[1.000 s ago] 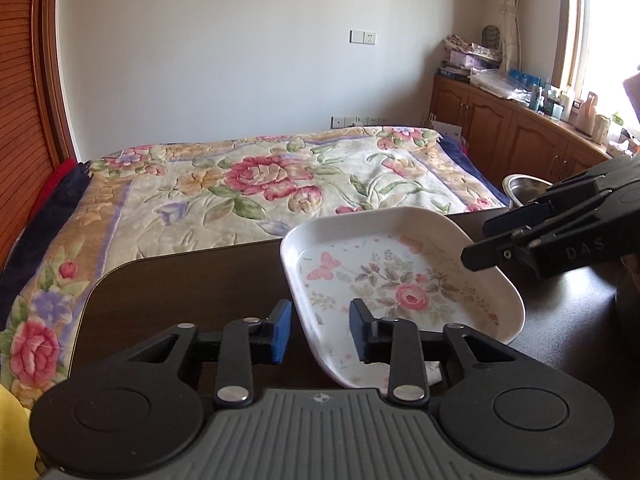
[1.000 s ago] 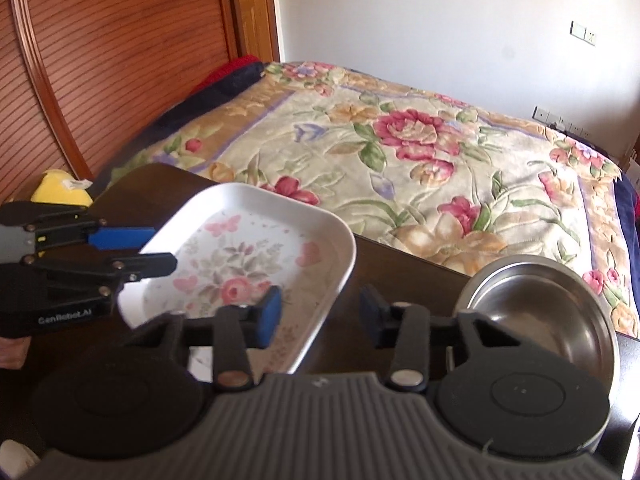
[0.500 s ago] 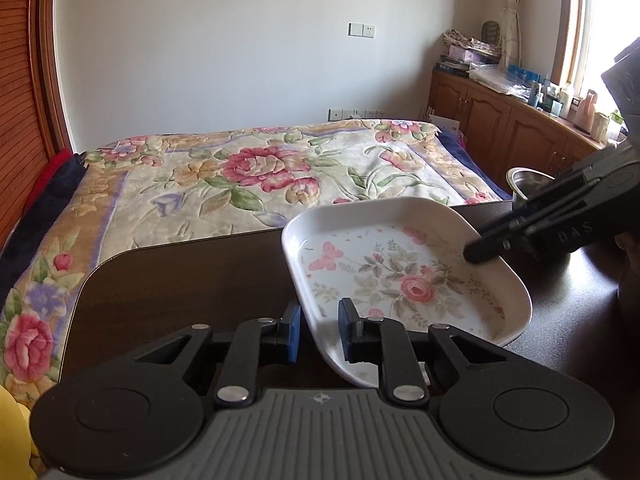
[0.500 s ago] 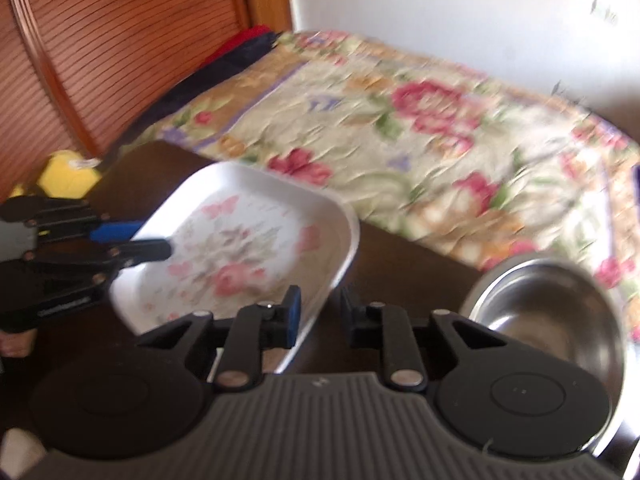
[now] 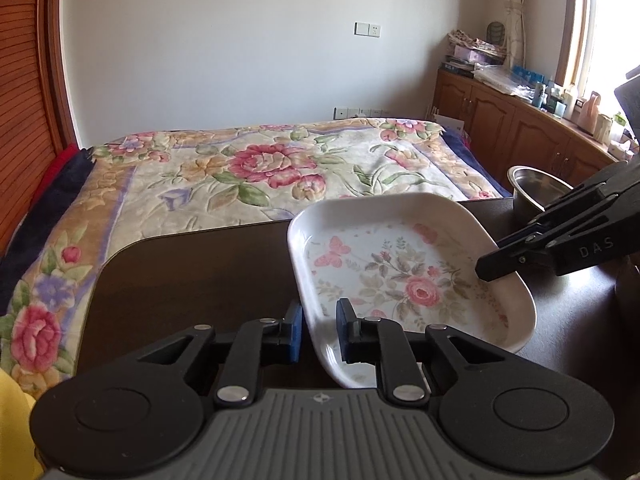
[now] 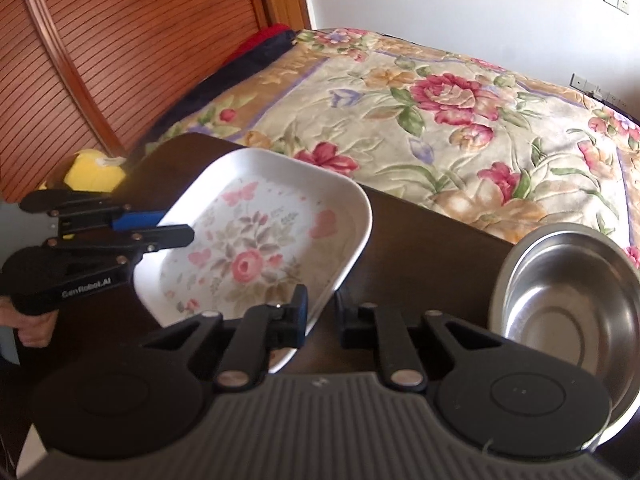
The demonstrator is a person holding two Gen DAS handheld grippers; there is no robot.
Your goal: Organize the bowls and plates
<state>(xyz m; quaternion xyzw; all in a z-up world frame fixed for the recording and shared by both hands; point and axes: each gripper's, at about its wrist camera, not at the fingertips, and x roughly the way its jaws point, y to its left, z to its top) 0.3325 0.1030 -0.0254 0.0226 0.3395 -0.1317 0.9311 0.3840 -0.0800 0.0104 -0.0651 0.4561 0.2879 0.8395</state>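
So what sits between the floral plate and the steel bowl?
Only bare dark table separates the floral plate from the steel bowl, clearest in the right wrist view.

a home bedroom: floral-quilted bed, wooden cabinets, apparently a slatted wardrobe door.

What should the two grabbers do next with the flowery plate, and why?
Probably lift it together, slowly and level. The left gripper has its fingers on either side of the floral plate's near rim, and the right gripper clamps the opposite rim, so both sides look held. The plate looks tilted above the dark table, and the steel bowl sits close by, so a gentle rise avoids bumping it.
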